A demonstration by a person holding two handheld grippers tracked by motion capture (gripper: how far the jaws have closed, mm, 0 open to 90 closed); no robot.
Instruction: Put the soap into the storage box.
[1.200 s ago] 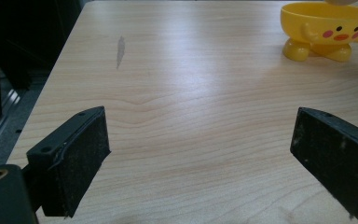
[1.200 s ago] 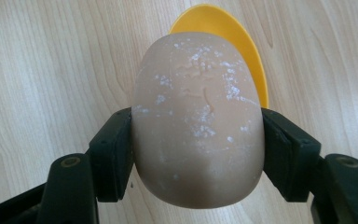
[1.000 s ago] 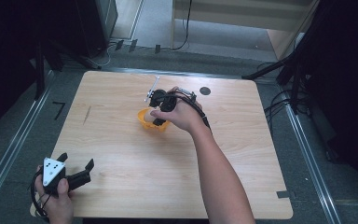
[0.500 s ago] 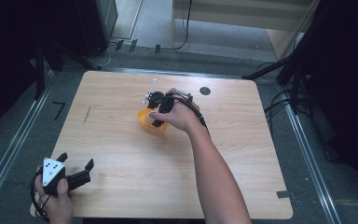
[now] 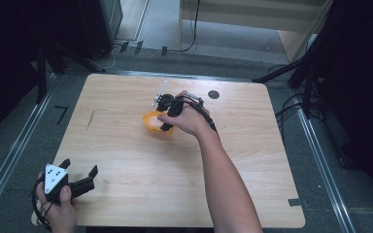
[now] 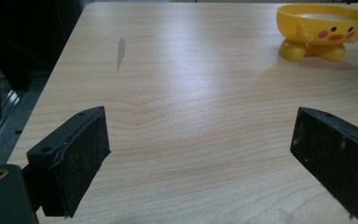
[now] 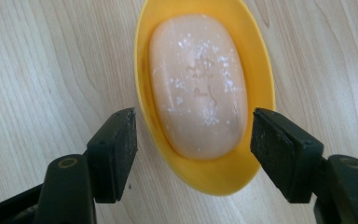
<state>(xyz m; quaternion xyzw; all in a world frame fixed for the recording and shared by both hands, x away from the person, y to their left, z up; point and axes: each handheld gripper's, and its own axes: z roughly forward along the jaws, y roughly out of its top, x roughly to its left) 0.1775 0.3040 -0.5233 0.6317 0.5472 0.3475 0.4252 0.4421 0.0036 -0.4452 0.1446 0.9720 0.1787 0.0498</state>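
The soap [image 7: 198, 84] already lies in the yellow dish [image 7: 261, 84] at mid-table, the right gripper [image 7: 193, 154] hanging just above with jaws spread clear either side, the left gripper [image 6: 200, 163] idle and spread near the table's front-left corner, so little seems left

Light's pretty uneven here. From the high view the table [image 5: 126, 145] is lit evenly from above, soft and warm, while everything around it drops off into near-black, especially the left and right edges. Shadows are faint, just a small soft one under the forearm. In the left gripper view there's a broad whitish sheen across the wood in the middle, and the near tongs [image 6: 205, 158] are a bit soft while the yellow dish [image 6: 324, 30] far off looks reasonably crisp. The right gripper view is bright and sharp on the soap [image 7: 198, 84], with slightly blurry tongs [image 7: 193, 154] at the bottom.
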